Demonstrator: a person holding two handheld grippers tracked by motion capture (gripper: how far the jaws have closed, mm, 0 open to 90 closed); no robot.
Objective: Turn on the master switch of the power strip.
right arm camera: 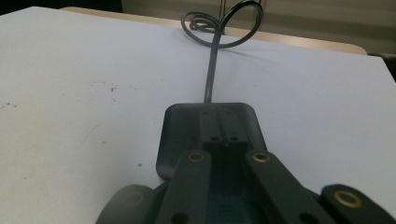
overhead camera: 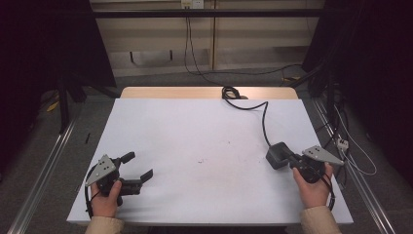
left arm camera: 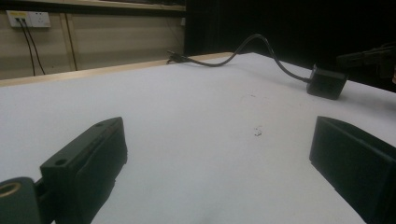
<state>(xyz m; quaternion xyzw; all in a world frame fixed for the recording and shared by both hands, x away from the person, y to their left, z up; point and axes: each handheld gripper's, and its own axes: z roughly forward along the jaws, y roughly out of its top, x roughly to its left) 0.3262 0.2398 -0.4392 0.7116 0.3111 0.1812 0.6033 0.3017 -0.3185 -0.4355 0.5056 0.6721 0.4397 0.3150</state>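
Resting low at the near corners of the white bench: left tool, jaws spread wide, empty; right tool, jaws drawn together, whether on the black adapter block just ahead cannot be told. Farther off, its cable runs lengthwise to the bench's far edge. Right hand nearer.
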